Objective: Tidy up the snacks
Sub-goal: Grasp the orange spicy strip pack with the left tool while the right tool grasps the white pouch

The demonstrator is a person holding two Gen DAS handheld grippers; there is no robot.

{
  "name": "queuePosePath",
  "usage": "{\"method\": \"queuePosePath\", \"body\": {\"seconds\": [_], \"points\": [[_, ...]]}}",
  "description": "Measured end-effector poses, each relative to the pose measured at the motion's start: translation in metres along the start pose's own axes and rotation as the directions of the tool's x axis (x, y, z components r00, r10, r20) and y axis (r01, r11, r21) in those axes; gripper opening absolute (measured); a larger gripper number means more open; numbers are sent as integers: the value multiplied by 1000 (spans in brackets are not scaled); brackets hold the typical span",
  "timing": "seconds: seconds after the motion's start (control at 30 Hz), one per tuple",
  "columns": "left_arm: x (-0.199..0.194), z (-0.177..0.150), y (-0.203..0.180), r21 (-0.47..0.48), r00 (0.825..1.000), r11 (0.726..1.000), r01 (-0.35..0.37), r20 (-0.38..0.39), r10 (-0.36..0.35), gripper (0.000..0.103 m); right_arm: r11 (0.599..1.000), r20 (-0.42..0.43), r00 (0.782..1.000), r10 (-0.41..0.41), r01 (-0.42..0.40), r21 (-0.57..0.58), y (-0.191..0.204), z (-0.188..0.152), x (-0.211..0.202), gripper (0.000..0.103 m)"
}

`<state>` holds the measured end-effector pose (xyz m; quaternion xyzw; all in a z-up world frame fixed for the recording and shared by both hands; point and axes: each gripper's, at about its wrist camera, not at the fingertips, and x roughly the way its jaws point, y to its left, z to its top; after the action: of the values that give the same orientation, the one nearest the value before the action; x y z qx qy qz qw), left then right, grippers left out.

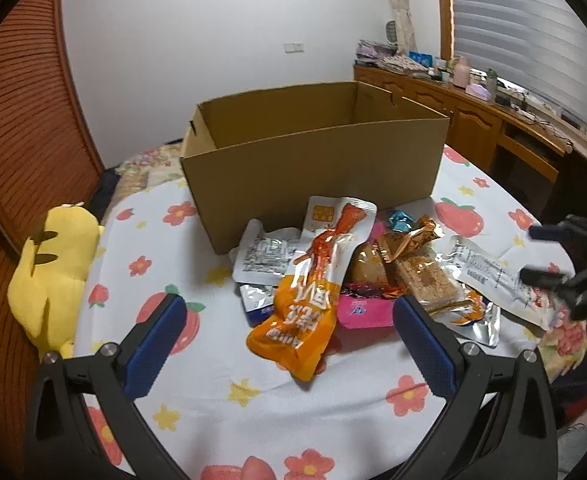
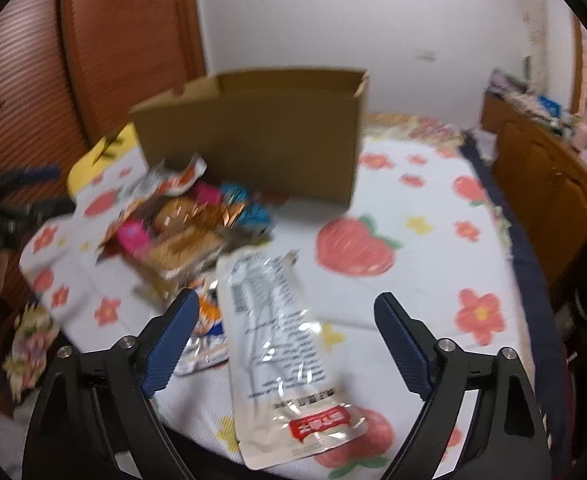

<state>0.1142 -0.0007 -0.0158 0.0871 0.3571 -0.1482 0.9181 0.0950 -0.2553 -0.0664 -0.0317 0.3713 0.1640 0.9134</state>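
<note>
An open cardboard box (image 1: 313, 168) stands on the flowered cloth, and it also shows in the right wrist view (image 2: 261, 136). A heap of snack packets lies in front of it. An orange packet (image 1: 305, 312) lies between the fingers of my open, empty left gripper (image 1: 289, 312). Behind it are a cereal bar (image 1: 425, 280), a pink packet (image 1: 363, 312) and silver packets (image 1: 267, 258). My right gripper (image 2: 285, 308) is open and empty over a long white packet (image 2: 281, 352). The right gripper also shows in the left wrist view (image 1: 541, 252), over the same white packet (image 1: 493, 276).
A yellow plush toy (image 1: 53, 272) lies at the table's left edge. A wooden sideboard (image 1: 473, 120) with clutter stands at the right, under window blinds. A slatted wooden door is at the left. The table edge (image 2: 541, 264) drops off on the right.
</note>
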Motion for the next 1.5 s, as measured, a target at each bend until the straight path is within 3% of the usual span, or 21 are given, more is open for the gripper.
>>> {"method": "queuePosePath", "body": {"seconds": [0.1, 0.27, 0.57, 0.63, 0.7, 0.8, 1.0, 1.1, 1.27, 1.4, 1.5], "points": [[3, 4, 0, -3, 999, 999, 39, -17, -39, 103, 999, -57, 998, 23, -25, -40, 6, -5, 14, 84], [9, 6, -1, 18, 999, 999, 39, -19, -39, 103, 998, -124, 992, 29, -36, -58, 6, -10, 34, 77], [29, 21, 5, 14, 993, 993, 117, -21, -117, 103, 996, -156, 988, -10, -4, -88, -3, -4, 50, 71], [35, 23, 5, 14, 990, 990, 137, -25, -137, 103, 997, -153, 988, -13, 0, -83, -7, -3, 50, 59], [43, 25, 4, 12, 987, 987, 158, -37, -158, 103, 998, -150, 988, -27, 18, -63, -14, -1, 50, 54], [57, 25, 2, 18, 985, 986, 163, -66, -161, 101, 1000, -145, 989, -4, 1, -18, -25, -2, 52, 53], [91, 25, -5, 23, 975, 986, 164, -158, -158, 81, 1000, -106, 994, -7, 6, -5, -23, -8, 53, 55], [102, 25, -6, 17, 970, 987, 162, -188, -156, 78, 1000, -91, 996, -14, 13, -4, -22, -9, 52, 55], [112, 29, 0, -33, 957, 975, 218, -189, -220, 78, 999, -63, 998, -30, 29, -16, -18, -14, 49, 56], [113, 32, -2, -22, 956, 975, 222, -191, -222, 78, 999, -47, 998, -38, 37, -21, -16, -16, 49, 57], [111, 31, -7, -12, 953, 970, 245, -184, -243, 66, 999, -49, 998, -35, 34, -23, -17, -16, 49, 57]]}}
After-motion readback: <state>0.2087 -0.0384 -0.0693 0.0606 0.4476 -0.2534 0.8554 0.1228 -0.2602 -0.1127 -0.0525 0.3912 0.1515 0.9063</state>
